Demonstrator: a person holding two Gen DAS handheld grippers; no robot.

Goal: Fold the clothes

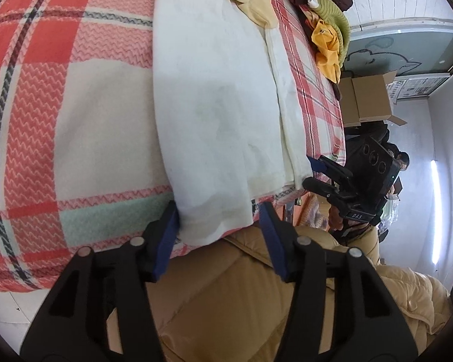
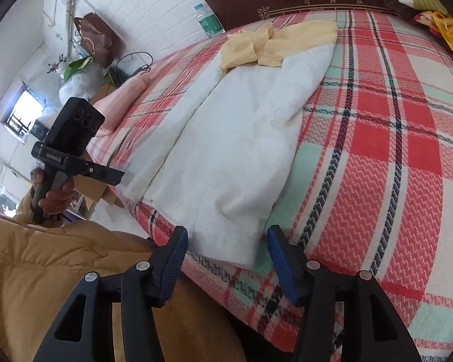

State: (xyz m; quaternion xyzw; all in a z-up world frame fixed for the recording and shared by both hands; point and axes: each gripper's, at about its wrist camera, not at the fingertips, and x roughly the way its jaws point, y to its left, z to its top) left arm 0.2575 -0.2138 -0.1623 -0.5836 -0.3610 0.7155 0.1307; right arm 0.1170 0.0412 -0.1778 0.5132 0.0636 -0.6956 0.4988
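Fingers (image 1: 166, 241): both pairs spread wide, gripping nothing | left gripper (image 1: 219, 211) at hem corner of garment (image 1: 214, 90) | right gripper (image 2: 228, 235) at opposite hem corner | garment: white, yellow top, flat lengthwise on plaid bed (image 2: 377, 150) | tan jacket (image 1: 226, 286) below.

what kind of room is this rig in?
Most likely a lived-in bedroom. A bed with a plaid blanket fills both views, with a dark headboard at its far end. A white garment lies on it, and cardboard boxes are stacked by the wall.
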